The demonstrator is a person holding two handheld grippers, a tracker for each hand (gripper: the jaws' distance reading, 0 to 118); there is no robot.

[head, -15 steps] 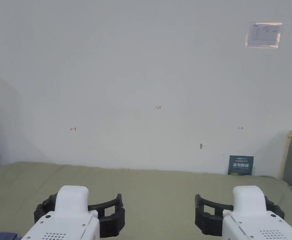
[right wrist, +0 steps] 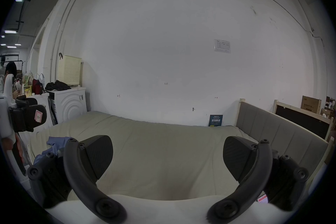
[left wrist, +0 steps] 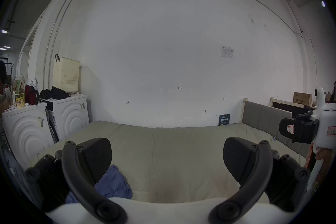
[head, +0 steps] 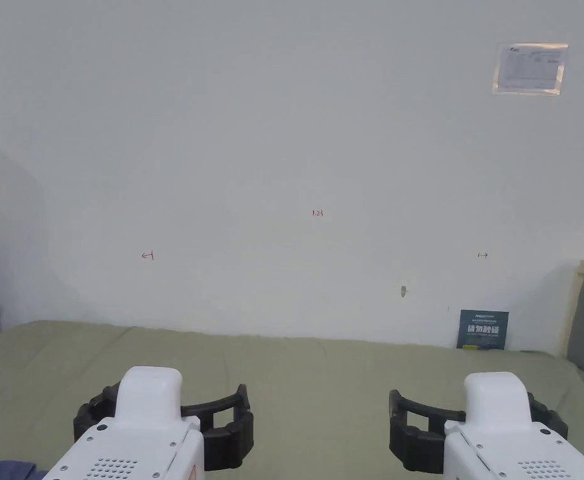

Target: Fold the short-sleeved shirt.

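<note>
With both the left gripper (left wrist: 167, 160) and right gripper (right wrist: 168, 158) hovering spread wide and empty, the crumpled blue shirt (left wrist: 114, 184) is lying at seven o'clock on the bed (head: 321, 375), risking a bunched, multi-layer grab.

The left gripper (left wrist: 167, 158) hangs over the bed (left wrist: 178, 160), its two dark jaws spread wide with nothing between them but pale green cover. Just beside the left-hand jaw, partly tucked behind it, lies a crumpled blue shirt (left wrist: 116, 184) on the cover, near the bed's front edge. Well off past the right-hand jaw, the right gripper (left wrist: 298, 128) is held in a hand, level with the grey headboard (left wrist: 263, 118). Far beyond the left-hand jaw stand two white washing machines (left wrist: 71, 115), a cream basket (left wrist: 65, 74) on the nearer-to-wall one.
</note>
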